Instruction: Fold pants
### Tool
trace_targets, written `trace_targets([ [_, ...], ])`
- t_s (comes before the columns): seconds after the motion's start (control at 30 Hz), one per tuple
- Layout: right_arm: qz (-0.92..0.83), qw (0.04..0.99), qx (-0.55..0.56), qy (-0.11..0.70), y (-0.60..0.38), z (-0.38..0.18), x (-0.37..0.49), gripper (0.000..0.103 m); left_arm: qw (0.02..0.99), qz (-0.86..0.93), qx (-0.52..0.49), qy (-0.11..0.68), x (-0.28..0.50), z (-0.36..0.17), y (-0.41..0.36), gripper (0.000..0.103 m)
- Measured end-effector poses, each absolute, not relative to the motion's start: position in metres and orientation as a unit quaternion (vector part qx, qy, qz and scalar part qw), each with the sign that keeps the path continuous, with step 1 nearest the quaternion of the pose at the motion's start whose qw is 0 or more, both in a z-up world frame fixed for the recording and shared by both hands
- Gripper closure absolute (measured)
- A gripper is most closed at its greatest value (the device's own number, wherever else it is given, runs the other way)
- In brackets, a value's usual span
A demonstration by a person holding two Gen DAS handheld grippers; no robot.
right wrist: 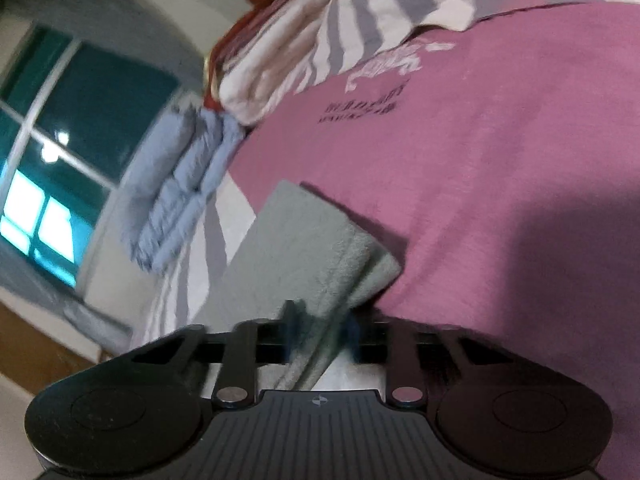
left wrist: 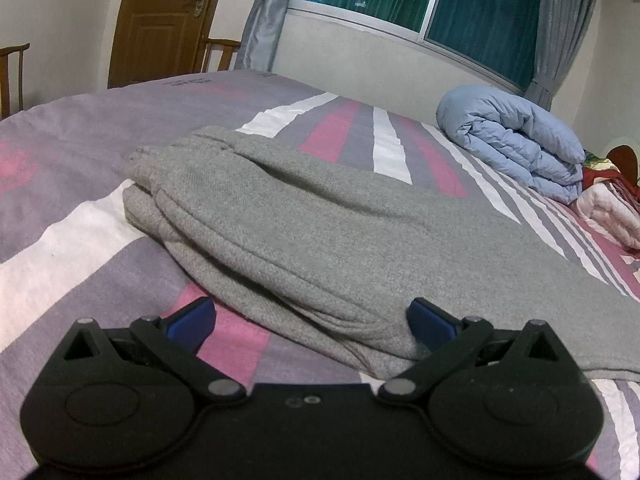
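Left wrist view: grey knit pants (left wrist: 304,232) lie folded lengthwise on the striped purple-pink bed (left wrist: 80,152); left gripper (left wrist: 311,322) fingers spread wide, holding nothing. A rolled pale-blue quilt (left wrist: 516,140) is seen beyond. Right wrist view: right gripper (right wrist: 320,338) fingers are clamped on the pants' end; dark print on the bedcover is blurred, unreadable.

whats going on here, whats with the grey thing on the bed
A person with a gripper in each hand is folding grey pants on a striped bed. The right gripper is shut on one end of the pants, while the left gripper is open at their near edge, gripping nothing.
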State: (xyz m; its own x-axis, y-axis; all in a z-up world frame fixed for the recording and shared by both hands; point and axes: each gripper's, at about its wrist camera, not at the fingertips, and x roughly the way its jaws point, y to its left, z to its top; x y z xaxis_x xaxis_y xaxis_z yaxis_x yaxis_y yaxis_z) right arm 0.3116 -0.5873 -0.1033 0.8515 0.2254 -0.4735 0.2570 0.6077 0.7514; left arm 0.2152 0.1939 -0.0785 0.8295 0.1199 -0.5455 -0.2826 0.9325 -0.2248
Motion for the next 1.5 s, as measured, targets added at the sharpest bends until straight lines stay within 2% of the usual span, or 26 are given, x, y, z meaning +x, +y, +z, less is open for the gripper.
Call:
trace_targets([
  [0.2,0.026,0.898,0.388,0.206,-0.536,-0.043,0.305,0.093,0.956,0.126,-0.124,0.234,0.200,-0.060,0.192,0.006],
  [0.47,0.164,0.915,0.322,0.177,-0.367,0.020,0.327,0.093,0.940,0.192,-0.203,0.194,0.169,-0.054,0.235,0.006],
  [0.57,0.223,0.914,0.278,0.193,-0.288,0.014,0.326,0.093,0.930,0.208,-0.241,0.185,0.160,-0.056,0.252,0.006],
  [0.67,0.290,0.904,0.200,0.243,-0.204,-0.023,0.315,0.093,0.923,0.212,-0.262,0.183,0.156,-0.059,0.263,0.006],
  [0.77,0.344,0.864,0.085,0.357,-0.136,-0.075,0.303,0.087,0.923,0.209,-0.264,0.184,0.154,-0.061,0.266,0.006],
  [0.83,0.339,0.885,0.074,0.310,-0.136,-0.079,0.281,0.080,0.924,0.207,-0.265,0.182,0.149,-0.062,0.269,0.006],
  [0.87,0.350,0.880,0.096,0.305,-0.142,-0.078,0.276,0.070,0.923,0.206,-0.268,0.181,0.148,-0.063,0.271,0.006],
  [0.9,0.359,0.874,0.118,0.305,-0.148,-0.077,0.274,0.067,0.922,0.206,-0.273,0.179,0.147,-0.064,0.272,0.006],
  [1.1,0.356,0.873,0.176,0.283,-0.181,-0.059,0.288,0.067,0.927,0.192,-0.260,0.192,0.158,-0.066,0.263,0.006],
  [1.2,0.318,0.875,0.200,0.306,-0.174,-0.068,0.301,0.067,0.932,0.183,-0.241,0.199,0.162,-0.064,0.256,0.006],
  [1.3,0.369,0.833,0.199,0.361,-0.139,-0.082,0.302,0.066,0.935,0.184,-0.234,0.195,0.161,-0.061,0.253,0.006],
  [1.5,0.371,0.862,0.163,0.305,-0.166,-0.050,0.289,0.066,0.947,0.154,-0.213,0.186,0.170,-0.052,0.226,0.006],
])
